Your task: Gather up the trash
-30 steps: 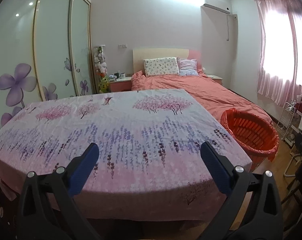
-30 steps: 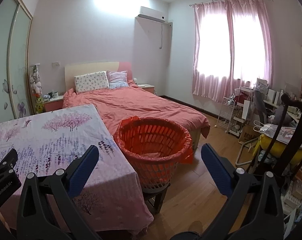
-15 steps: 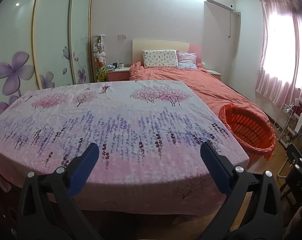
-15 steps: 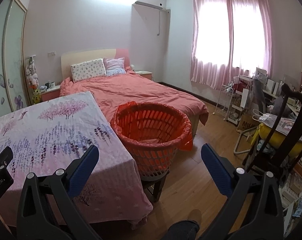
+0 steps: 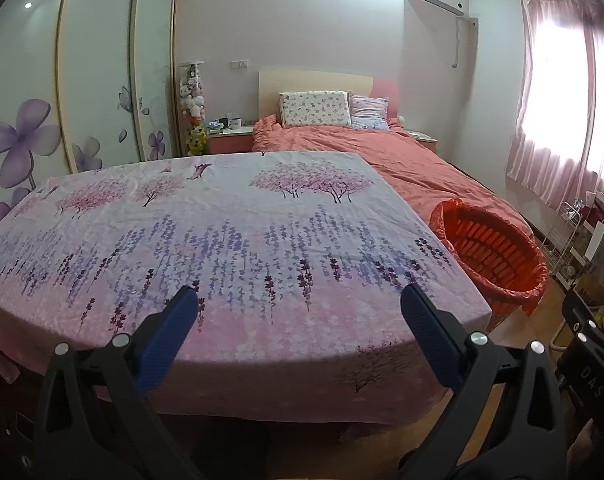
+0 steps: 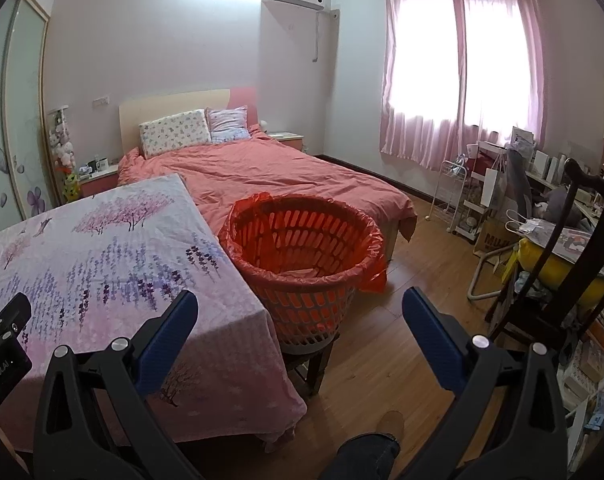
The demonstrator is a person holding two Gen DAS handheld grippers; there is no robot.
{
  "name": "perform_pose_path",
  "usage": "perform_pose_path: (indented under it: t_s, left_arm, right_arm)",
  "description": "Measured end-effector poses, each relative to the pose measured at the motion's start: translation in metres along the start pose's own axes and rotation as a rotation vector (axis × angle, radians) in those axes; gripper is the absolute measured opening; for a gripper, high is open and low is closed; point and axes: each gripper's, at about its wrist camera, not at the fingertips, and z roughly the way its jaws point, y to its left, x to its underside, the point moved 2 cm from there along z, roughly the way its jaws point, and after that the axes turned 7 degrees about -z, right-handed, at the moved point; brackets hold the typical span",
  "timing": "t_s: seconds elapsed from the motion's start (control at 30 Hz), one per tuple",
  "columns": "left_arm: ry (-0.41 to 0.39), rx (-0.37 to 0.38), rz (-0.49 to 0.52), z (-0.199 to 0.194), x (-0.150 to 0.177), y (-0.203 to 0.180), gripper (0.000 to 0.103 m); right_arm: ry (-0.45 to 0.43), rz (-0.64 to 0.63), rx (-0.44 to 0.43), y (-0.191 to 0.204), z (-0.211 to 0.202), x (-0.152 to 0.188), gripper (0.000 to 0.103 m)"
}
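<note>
An orange basket lined with a red bag [image 6: 302,248] stands on a low stool right of the table; it also shows in the left wrist view [image 5: 494,252]. Something pale lies at its bottom. The table wears a floral pink and purple cloth [image 5: 221,240], also seen in the right wrist view [image 6: 101,264]; no trash shows on it. My left gripper [image 5: 299,330] is open and empty at the table's near edge. My right gripper [image 6: 299,330] is open and empty, held back from the basket over the floor.
A bed with a salmon cover [image 6: 285,176] lies behind the table and basket. A dark wooden chair [image 6: 574,240], a cluttered desk and a white wire rack [image 6: 458,200] stand at the right. A wardrobe with flower decals [image 5: 81,80] lines the left wall. Wood floor [image 6: 402,320] lies right of the basket.
Both grippers have drawn back and risen a little, so the table and basket look farther away and lower. Both stay open and empty.
</note>
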Motion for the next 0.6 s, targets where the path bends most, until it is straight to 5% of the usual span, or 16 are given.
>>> perform_pose_path:
  t_s: [0.6]
  left_arm:
    - [-0.006,0.028,0.021,-0.004,-0.003,-0.015,0.099]
  right_arm:
    - [0.001,0.013,0.01,-0.004,0.002,-0.001,0.101]
